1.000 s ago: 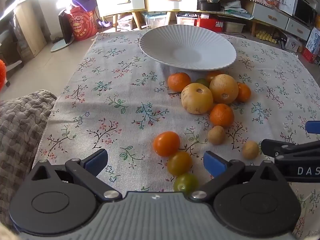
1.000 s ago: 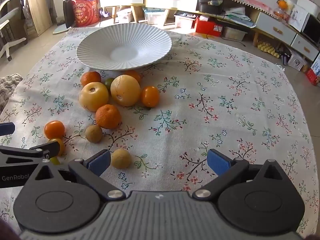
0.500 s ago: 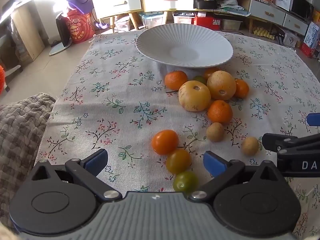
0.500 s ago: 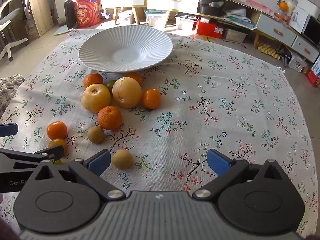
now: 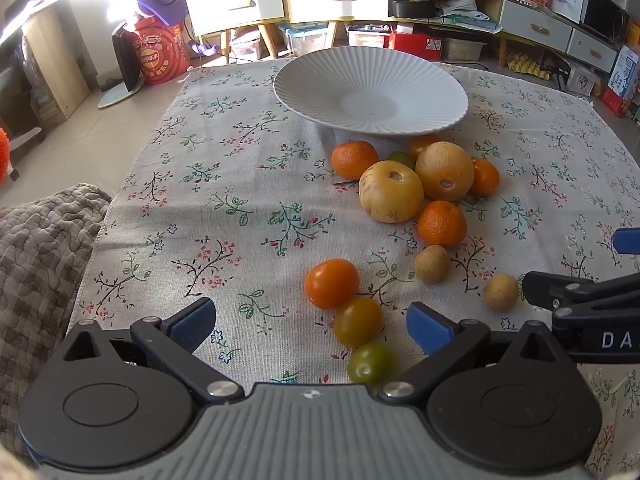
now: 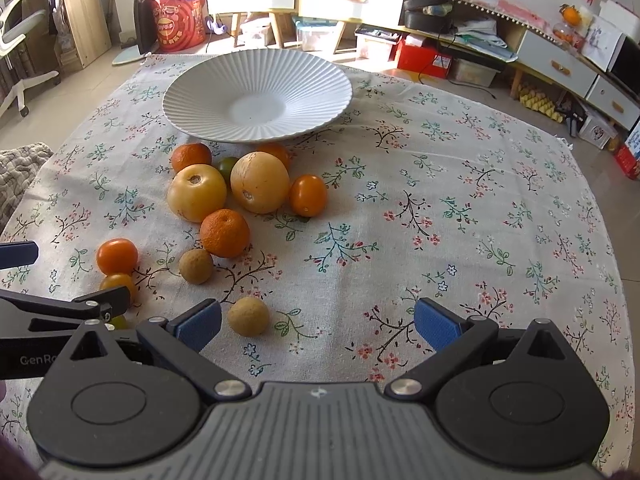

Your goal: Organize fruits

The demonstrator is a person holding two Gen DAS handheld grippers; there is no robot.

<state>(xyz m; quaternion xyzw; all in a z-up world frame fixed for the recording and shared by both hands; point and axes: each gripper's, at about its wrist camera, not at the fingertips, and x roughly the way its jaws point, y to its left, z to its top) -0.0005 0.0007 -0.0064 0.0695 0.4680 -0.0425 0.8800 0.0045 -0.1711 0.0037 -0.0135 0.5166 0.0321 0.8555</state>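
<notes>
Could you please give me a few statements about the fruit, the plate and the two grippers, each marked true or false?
1. The white plate holds no fruit. True.
2. The left gripper is shut on a tomato. False: it is open and holds nothing; the green tomato lies on the cloth between its fingers.
3. The right gripper is open and empty. True.
4. The two large yellow fruits lie on the plate. False: they lie on the tablecloth in front of it.
5. Only one orange tomato is there. False: several are, such as the orange tomato.

Each black claw (image 5: 311, 322) has blue fingertips (image 5: 428, 328), silver screws, grey ribbed housing.
</notes>
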